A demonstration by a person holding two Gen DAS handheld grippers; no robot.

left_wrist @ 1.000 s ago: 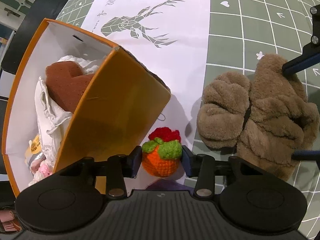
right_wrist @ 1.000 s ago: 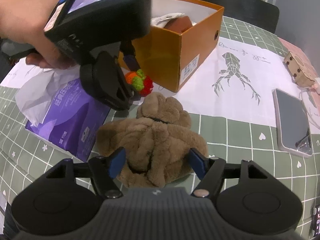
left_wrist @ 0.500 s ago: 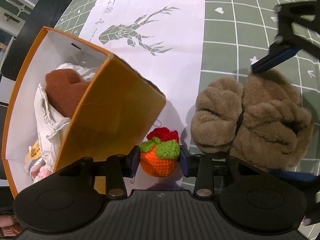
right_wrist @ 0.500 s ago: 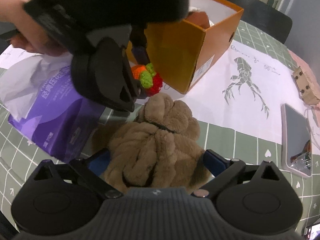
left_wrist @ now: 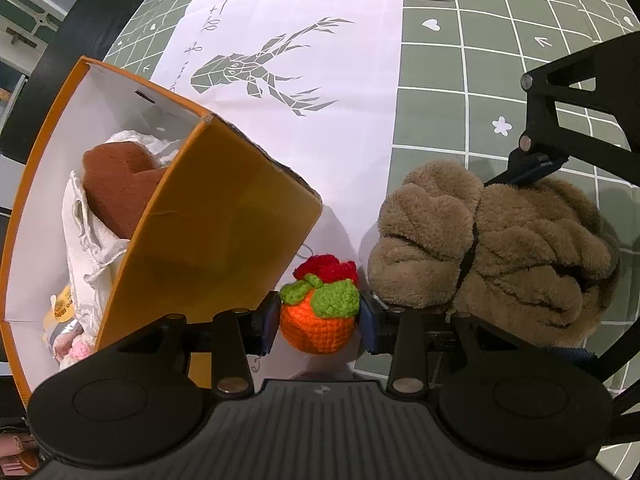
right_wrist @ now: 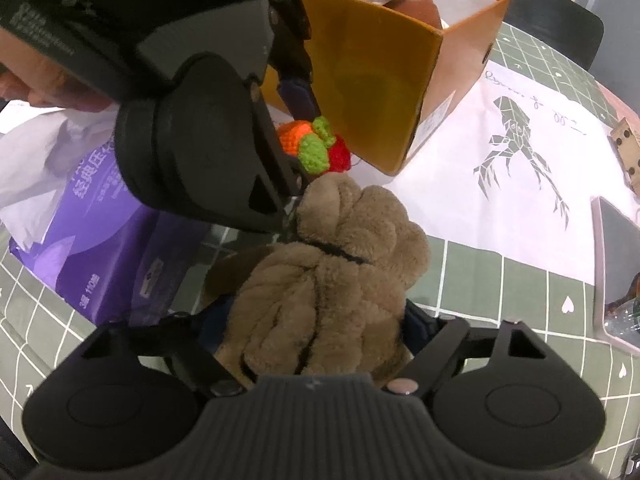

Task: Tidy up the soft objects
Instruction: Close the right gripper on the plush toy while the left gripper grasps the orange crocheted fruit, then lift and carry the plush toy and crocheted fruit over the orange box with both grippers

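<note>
**Two soft things gripped, neither boxed yet**

Both my grippers are closed on something. My left gripper (left_wrist: 319, 322) pinches the small orange crocheted fruit with green leaves (left_wrist: 318, 318) squarely between its pads, just beside the orange cardboard box (left_wrist: 224, 240). My right gripper (right_wrist: 316, 328) squeezes the brown fluffy plush (right_wrist: 328, 280). A brown sponge block (left_wrist: 116, 184) and white cloth (left_wrist: 86, 240) already lie inside; I judge both held items remain.

Left wrist view: looks steeply down along own fingers, close over crochet fruit (left_wrist: 318, 312), orange box (left_wrist: 224, 236) left, brown plush (left_wrist: 496, 252) right. Right wrist view: low, close behind same plush (right_wrist: 328, 284), facing box (right_wrist: 384, 84). Shared: plush, fruit (right_wrist: 314, 146), box, deer paper (left_wrist: 280, 76).
</note>
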